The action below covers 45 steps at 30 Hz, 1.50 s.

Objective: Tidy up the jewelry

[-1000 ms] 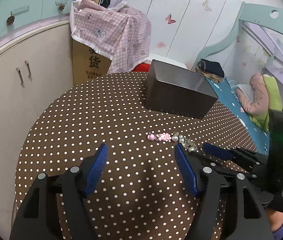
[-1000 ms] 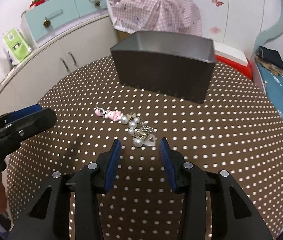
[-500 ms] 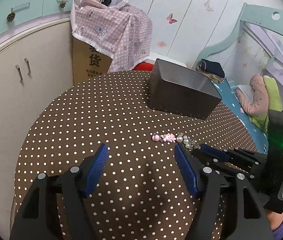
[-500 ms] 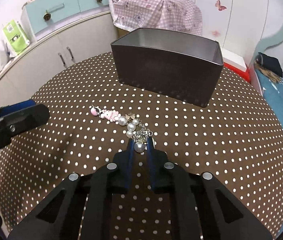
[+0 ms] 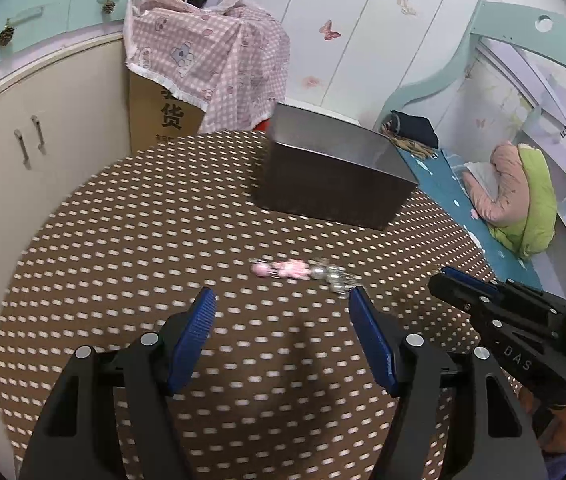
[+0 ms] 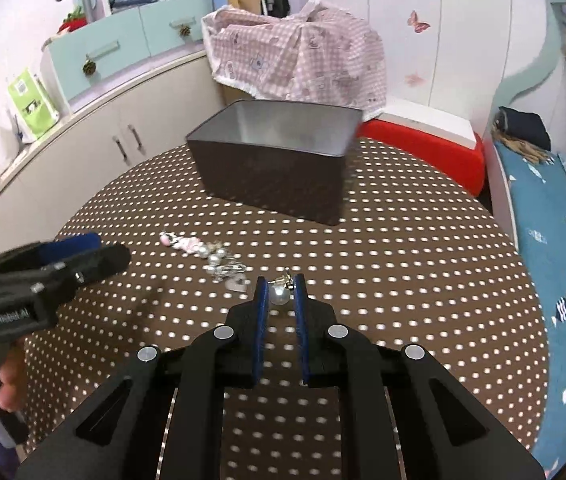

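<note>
My right gripper (image 6: 280, 292) is shut on a pearl earring (image 6: 278, 295), lifted a little off the brown dotted tablecloth (image 6: 403, 280). It also shows at the right of the left wrist view as the right gripper (image 5: 449, 280). A small pile of jewelry (image 6: 211, 258), pink beads and pearls, lies on the cloth left of it; in the left wrist view the jewelry (image 5: 303, 271) sits just beyond my fingers. A dark open box (image 6: 275, 164) stands behind; the box (image 5: 335, 172) is empty as far as I see. My left gripper (image 5: 283, 320) is open over bare cloth.
The round table's edge curves close on all sides. Cream cabinets (image 5: 23, 152) stand to the left, a cardboard carton under a pink checked cloth (image 5: 211, 60) behind, and a bed with a teal sheet (image 6: 555, 240) on the right. A person's hand (image 6: 7, 380) holds the left tool.
My right gripper closed on a pearl earring at the pile's near end and lifted it away to the right. The left gripper shifted slightly and stayed open.
</note>
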{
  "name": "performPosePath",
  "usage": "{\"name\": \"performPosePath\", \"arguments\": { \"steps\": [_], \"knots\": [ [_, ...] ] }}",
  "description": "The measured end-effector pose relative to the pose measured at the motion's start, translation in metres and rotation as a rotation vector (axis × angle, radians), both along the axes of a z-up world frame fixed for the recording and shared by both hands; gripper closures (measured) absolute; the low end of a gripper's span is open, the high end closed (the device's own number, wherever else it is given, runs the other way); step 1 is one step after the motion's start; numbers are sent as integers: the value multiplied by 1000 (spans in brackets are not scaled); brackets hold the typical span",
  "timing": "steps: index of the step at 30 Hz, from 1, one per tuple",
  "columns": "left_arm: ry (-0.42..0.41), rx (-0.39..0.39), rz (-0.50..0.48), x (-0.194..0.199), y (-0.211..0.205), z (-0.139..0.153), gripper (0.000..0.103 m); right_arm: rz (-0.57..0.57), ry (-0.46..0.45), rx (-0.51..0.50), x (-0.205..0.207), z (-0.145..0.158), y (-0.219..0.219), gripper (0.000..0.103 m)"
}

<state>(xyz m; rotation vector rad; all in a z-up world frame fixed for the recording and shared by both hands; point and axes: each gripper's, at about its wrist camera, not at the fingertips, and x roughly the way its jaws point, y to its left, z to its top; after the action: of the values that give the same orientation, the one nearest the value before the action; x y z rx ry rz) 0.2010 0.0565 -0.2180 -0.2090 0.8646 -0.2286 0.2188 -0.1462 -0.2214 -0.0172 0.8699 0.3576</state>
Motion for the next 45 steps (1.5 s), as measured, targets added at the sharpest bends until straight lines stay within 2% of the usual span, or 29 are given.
{"name": "performPosePath", "arguments": {
  "steps": [10,13,16,17,21,23,27,28,32,40,43,45],
  "knots": [
    [54,36,24,16,-61,-15,38,-4,17,62,9,-14,-34,90],
    [71,50,30,23,-72,-20,53,-1,17,81,12,-16,-41,90],
    [83,76,46,29,-77,-24,56,8,14,99,14,-18,-47,90],
    [86,84,48,31,-78,-25,63,12,14,107,15,-18,-49,90],
    [92,119,46,35,-84,-25,70,22,13,129,18,-19,-52,90],
    [90,142,48,36,-85,-25,90,29,15,136,19,-20,-52,90],
    [87,132,36,36,-83,-25,95,39,14,144,19,-20,-50,90],
    [91,124,32,36,-82,-25,103,40,13,145,20,-20,-49,90],
    [89,92,7,31,-79,-24,103,43,5,145,19,-15,-47,90],
    [25,60,-45,18,-79,-4,103,51,-19,137,16,1,-39,90],
    [83,35,-58,21,-78,-11,103,50,-18,138,16,2,-36,90],
    [90,56,-51,21,-79,-16,103,44,-26,139,15,3,-37,90]
  ]
}}
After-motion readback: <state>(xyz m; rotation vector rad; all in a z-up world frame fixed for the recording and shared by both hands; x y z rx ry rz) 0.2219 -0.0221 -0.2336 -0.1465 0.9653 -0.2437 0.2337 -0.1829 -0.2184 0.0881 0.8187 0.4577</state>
